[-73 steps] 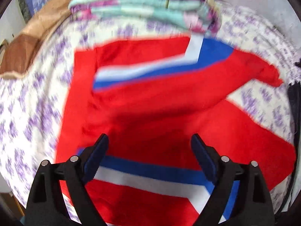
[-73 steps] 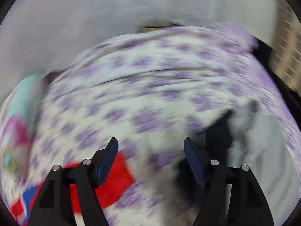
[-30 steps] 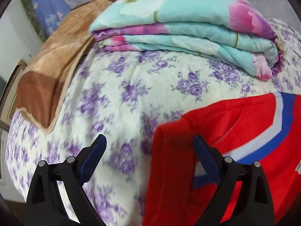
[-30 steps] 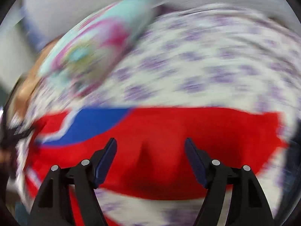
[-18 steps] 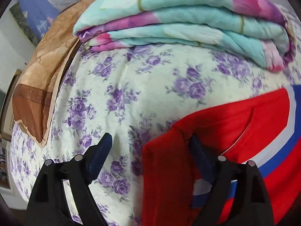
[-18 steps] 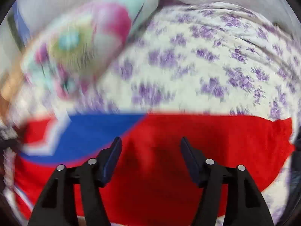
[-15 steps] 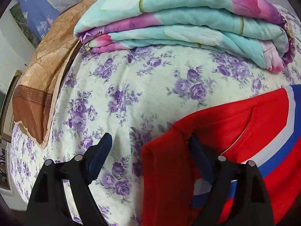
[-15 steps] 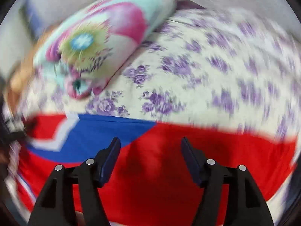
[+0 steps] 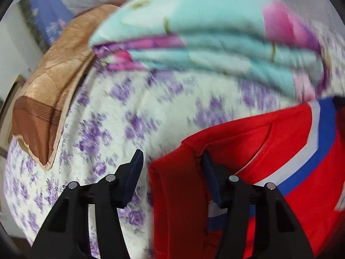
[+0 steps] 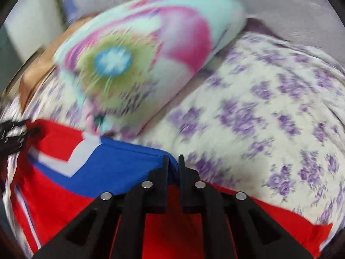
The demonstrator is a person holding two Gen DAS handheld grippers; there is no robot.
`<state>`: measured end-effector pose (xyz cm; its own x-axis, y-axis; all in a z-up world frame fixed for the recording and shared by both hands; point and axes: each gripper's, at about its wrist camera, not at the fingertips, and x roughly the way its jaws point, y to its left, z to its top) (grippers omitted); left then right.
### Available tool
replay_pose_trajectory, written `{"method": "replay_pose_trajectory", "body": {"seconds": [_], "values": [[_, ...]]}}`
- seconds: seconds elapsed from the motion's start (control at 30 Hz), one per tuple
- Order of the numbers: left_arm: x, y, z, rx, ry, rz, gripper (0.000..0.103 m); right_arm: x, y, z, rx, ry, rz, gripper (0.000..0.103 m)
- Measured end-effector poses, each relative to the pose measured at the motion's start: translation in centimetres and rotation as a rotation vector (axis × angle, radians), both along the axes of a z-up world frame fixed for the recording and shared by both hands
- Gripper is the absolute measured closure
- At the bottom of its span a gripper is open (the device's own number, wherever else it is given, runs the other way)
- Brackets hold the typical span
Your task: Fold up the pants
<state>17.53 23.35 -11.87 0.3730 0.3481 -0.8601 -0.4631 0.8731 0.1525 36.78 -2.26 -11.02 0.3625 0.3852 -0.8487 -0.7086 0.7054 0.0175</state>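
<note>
Left gripper: it points steeply down at the bed; the jaws are closing, with the folded corner of the pants between them. The right finger is tucked into the red fabric, the left finger stands over the bare sheet – it does not touch the cloth, so nothing is clamped yet.

Right gripper: also tilted steeply down; the jaws are closing and almost together, pinched on the far edge of the pants where the blue band ends. A thin fold of blue cloth sits in the narrow gap.

Pants: red, with a blue and white chevron stripe, lying flat on the bed, spread between the two grippers. In the left view they fill the lower right; in the right view the lower left and the bottom.

Bed sheet: cream with purple flowers – it lies under the pants.

Folded quilt: turquoise with pink flowers, on the sheet beyond the pants, near their far edge.

Brown pillow: at the far left of the bed, beside the quilt.
</note>
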Motion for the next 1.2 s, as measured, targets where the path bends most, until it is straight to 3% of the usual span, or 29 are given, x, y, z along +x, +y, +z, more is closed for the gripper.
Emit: {"method": "replay_pose_trajectory", "body": {"seconds": [0.03,0.07,0.1,0.17,0.27,0.4,0.5,0.53,0.57,0.6,0.67,0.73,0.77,0.8,1.0,1.2], "values": [[0.1,0.4,-0.2,-0.004,0.007,0.030,0.042,0.3,0.4,-0.8,-0.049,-0.044,-0.022,0.076],[0.3,0.7,-0.6,-0.011,0.030,0.047,0.039,0.2,0.7,-1.5,-0.105,-0.061,-0.027,0.033],[0.4,0.9,-1.2,-0.018,0.052,0.056,0.036,0.1,0.7,-2.4,-0.156,-0.053,-0.018,0.025],[0.0,0.8,-1.0,-0.018,0.051,0.045,0.035,0.1,-0.2,-2.6,-0.164,-0.054,-0.021,0.028],[-0.9,1.0,0.6,-0.043,0.005,0.032,0.028,0.5,-3.9,-0.5,-0.048,-0.005,-0.104,0.028],[-2.5,1.0,2.4,-0.030,-0.049,0.021,0.019,0.6,-13.0,1.4,0.088,0.075,-0.222,0.027],[-4.1,1.1,2.6,-0.105,-0.091,0.014,0.018,0.8,-19.2,0.2,0.082,0.150,-0.336,0.027],[-4.4,0.8,2.1,-0.126,-0.084,0.008,0.018,1.3,-21.6,-1.1,0.024,0.162,-0.391,0.031],[-4.4,0.5,1.4,-0.114,-0.056,0.005,0.018,1.4,-22.9,-1.7,0.016,0.165,-0.399,0.046],[-4.4,0.2,0.6,-0.083,-0.015,0.009,0.017,1.4,-24.3,-2.1,0.016,0.157,-0.415,0.055],[-4.5,0.5,-1.4,-0.052,0.079,0.044,0.017,1.4,-25.8,-1.4,0.043,0.148,-0.494,0.059],[-5.0,1.3,-1.4,-0.112,0.057,0.094,0.016,1.1,-25.7,-0.1,0.067,0.105,-0.555,0.051],[-5.1,1.6,-1.1,-0.132,0.048,0.114,0.016,0.8,-25.3,0.5,0.070,0.081,-0.578,0.030],[-5.1,1.9,-0.7,-0.143,0.041,0.127,0.016,0.5,-24.7,1.0,0.068,0.058,-0.589,0.022],[-3.1,2.4,1.7,-0.038,0.016,0.001,0.013,1.0,-16.7,2.4,0.034,-0.024,-0.328,0.017],[1.1,0.8,0.5,-0.027,0.062,-0.176,0.015,0.8,-8.9,1.2,-0.040,-0.015,-0.118,0.015]]}}
